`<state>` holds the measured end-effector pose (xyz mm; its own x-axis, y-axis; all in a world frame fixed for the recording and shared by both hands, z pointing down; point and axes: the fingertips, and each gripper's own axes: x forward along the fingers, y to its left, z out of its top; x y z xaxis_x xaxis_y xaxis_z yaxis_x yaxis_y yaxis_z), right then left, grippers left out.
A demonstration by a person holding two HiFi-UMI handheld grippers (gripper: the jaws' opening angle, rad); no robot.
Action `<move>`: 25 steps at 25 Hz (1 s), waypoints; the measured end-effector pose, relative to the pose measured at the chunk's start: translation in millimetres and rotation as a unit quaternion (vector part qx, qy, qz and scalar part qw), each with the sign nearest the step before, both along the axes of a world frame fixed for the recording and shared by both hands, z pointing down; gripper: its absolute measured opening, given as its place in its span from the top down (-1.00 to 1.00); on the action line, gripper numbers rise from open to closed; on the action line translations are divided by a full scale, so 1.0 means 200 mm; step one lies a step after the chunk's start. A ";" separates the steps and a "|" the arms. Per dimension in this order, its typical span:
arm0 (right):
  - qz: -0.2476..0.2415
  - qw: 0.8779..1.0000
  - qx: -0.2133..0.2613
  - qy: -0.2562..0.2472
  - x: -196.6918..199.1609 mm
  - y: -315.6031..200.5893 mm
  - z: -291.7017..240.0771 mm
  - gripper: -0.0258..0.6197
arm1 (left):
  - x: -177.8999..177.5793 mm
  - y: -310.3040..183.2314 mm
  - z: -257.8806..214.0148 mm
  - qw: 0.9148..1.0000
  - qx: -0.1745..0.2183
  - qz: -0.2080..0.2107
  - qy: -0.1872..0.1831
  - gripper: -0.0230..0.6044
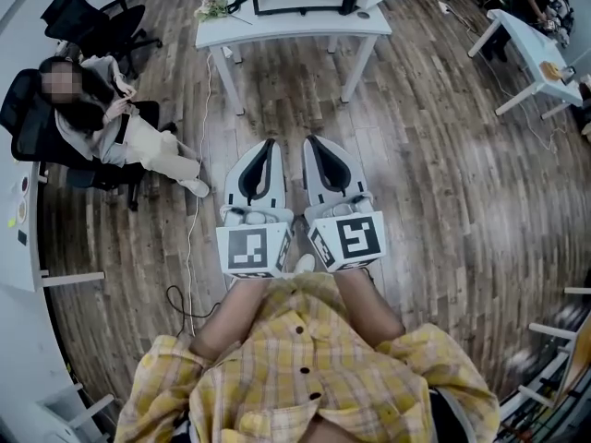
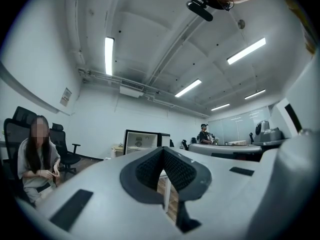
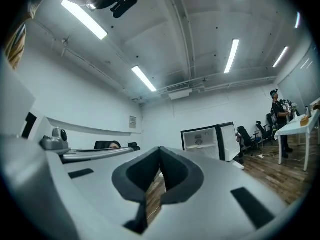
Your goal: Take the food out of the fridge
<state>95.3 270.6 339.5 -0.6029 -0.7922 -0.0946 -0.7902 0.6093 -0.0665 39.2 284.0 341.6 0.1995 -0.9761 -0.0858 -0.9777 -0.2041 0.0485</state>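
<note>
Office wood floor point(image 1: 416, 155), fridge point(image 3: 206, 140) front seen only from gripper views, left claw point(image 1: 269, 143) and right claw point(image 1: 312, 141) closed, empty

This is an open-plan office. A wood-plank floor point(image 1: 443, 183) runs under white furniture: a counter point(image 1: 286, 24) straight ahead of the left tool point(image 1: 268, 144) carries a small fridge point(image 3: 205, 143), and a second counter point(image 1: 522, 40) stands well off to the right of the right tool point(image 1: 312, 142). Black swivel chairs point(image 1: 88, 21) sit far left of the left tool, a person point(image 1: 106, 123) seated in one. Long strip lights point(image 2: 109, 54) line the bare ceiling point(image 2: 150, 39).
</note>
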 end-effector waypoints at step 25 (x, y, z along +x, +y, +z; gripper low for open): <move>0.058 0.998 0.001 0.024 -0.34 -1.37 -0.07 0.90 | -0.41 -1.41 -0.08 0.999 0.006 0.028 0.016 0.90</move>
